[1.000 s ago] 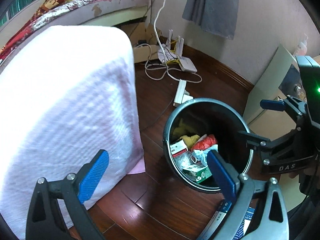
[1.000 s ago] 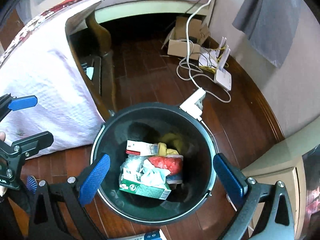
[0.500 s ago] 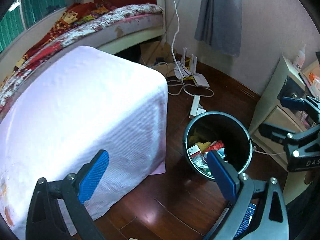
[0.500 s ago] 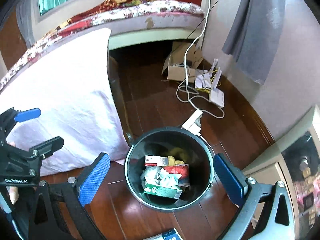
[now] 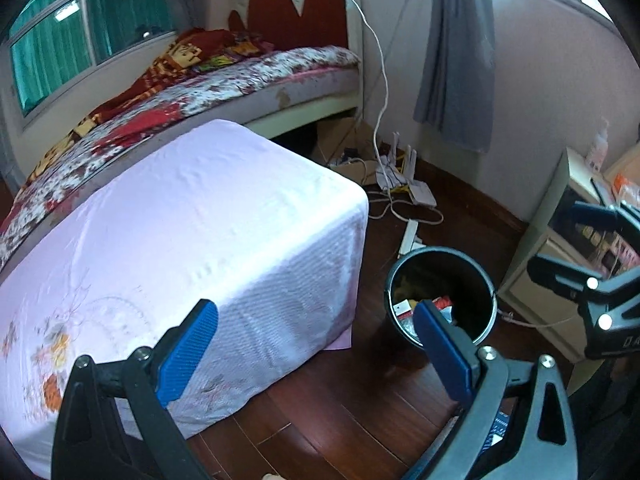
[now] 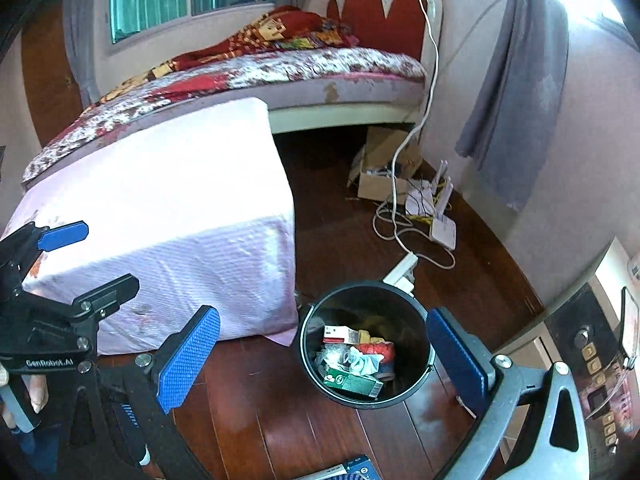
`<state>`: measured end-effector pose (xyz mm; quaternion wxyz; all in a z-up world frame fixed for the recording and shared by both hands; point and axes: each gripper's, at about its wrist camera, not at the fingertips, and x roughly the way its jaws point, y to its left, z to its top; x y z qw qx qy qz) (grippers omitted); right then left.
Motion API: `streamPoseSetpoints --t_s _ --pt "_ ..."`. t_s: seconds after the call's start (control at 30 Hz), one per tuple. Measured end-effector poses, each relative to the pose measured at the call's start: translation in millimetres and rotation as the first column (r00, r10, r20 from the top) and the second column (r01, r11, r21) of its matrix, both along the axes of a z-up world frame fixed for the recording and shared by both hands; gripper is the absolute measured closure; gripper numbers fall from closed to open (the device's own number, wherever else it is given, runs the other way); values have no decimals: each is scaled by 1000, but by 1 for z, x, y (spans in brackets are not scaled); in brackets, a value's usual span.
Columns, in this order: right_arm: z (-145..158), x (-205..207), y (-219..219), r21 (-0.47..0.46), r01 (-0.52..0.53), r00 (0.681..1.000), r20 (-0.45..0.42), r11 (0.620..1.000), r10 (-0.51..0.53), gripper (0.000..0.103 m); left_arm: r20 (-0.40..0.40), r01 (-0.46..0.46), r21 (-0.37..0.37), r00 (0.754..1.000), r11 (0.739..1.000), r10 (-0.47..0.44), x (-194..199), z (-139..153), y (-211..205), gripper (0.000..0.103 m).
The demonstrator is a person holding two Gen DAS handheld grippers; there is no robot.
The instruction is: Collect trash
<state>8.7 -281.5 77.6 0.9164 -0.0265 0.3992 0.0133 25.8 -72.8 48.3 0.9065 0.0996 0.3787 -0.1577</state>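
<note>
Floor (image 6: 332, 216): glossy dark wood planks. Bin (image 6: 420, 380) on it: shiny black. Beside bin, table cover (image 5: 200, 240): matt pink ribbed cloth.

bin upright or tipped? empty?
Upright and not empty. The bin stands on the wood floor, round rim facing up, with cartons and wrappers piled in its bottom.

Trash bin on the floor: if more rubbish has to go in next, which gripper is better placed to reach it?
Probably the right. The trash bin sits almost centred between the open right gripper, while the open left gripper faces mostly the pink-covered table, with the bin off to its right.
</note>
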Motion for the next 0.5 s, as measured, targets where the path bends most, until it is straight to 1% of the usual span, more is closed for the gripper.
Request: streamPoseSetpoints --t_s 0.13,0.23,0.4,0.5 --pt "14 -13 17 -17 -22 999 25 1000 22 0 32 -11 -35 999 999 13 -16 15 10 4" --pt "24 -26 24 -23 -33 998 43 999 34 0 62 -17 -42 998 999 20 -29 23 17 4" --pt "37 -45 33 -50 -33 997 69 998 36 0 72 -36 -75 997 997 41 -42 31 30 4" --pt "44 -55 34 -51 -32 995 87 998 37 0 92 -36 -92 995 995 44 -49 37 32 3"
